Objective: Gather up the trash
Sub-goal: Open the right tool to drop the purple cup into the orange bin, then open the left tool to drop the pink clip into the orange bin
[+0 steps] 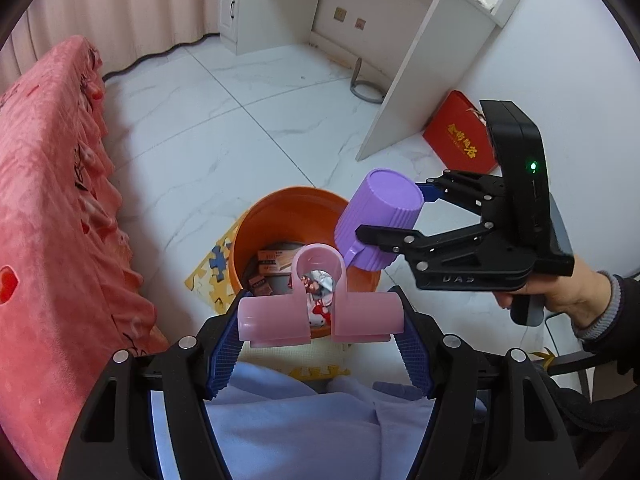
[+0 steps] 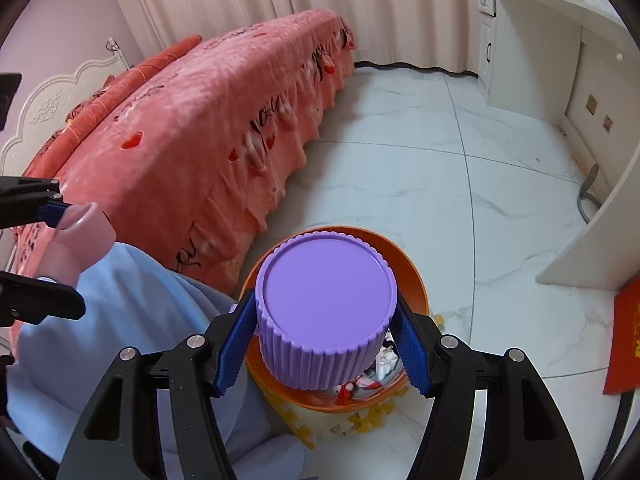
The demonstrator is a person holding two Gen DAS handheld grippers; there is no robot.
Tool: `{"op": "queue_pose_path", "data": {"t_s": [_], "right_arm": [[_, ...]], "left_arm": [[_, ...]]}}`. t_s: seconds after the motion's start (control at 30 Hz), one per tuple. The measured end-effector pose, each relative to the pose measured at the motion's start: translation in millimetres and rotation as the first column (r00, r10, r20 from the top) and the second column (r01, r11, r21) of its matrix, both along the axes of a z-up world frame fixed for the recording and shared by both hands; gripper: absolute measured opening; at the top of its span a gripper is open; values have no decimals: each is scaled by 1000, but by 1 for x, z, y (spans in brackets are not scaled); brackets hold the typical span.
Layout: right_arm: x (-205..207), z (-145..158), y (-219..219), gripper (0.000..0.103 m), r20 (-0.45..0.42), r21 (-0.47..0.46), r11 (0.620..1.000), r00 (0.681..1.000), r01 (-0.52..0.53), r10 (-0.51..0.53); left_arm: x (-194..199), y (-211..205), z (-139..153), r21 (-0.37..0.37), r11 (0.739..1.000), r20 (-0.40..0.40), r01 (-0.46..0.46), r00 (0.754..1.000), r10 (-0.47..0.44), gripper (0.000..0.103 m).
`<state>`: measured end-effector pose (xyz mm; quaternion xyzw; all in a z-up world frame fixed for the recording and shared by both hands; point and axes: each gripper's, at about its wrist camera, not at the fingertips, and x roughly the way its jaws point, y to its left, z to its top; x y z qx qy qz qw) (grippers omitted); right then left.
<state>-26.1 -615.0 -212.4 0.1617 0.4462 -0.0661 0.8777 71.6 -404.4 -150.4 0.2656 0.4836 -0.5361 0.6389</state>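
Left tool [image 1: 320, 332] clamps a glossy pink clip [image 1: 318, 308]; right tool [image 2: 326, 344] clamps a ribbed purple cup [image 2: 326, 304].

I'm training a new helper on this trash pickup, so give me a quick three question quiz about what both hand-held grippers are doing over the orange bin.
1. True or false: the left hand-held gripper is empty.
2. What does the right hand-held gripper grip? A) purple ribbed cup B) red box C) puzzle mat
3. Fill in: the orange bin stands on the ____ beside the bed.

Key: 1 false, it clamps a pink plastic piece. 2 A. 3 floor.
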Motion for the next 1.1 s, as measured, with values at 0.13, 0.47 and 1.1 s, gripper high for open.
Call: {"op": "queue_pose_path", "data": {"t_s": [0.13, 0.47, 1.1], "right_arm": [[5, -7, -6, 70, -7, 5, 1000, 1000, 16, -16], [-21, 14, -17, 79, 36, 4, 997, 996, 82, -82], [-40, 19, -30, 79, 43, 60, 987, 988, 147, -150]], "left_arm": [[3, -10, -10, 13, 1000, -21, 1, 1000, 0, 69], [-5, -31, -23, 22, 999, -40, 30, 999, -29, 69], [-4, -69, -75, 106, 993, -18, 50, 999, -49, 82]]}}
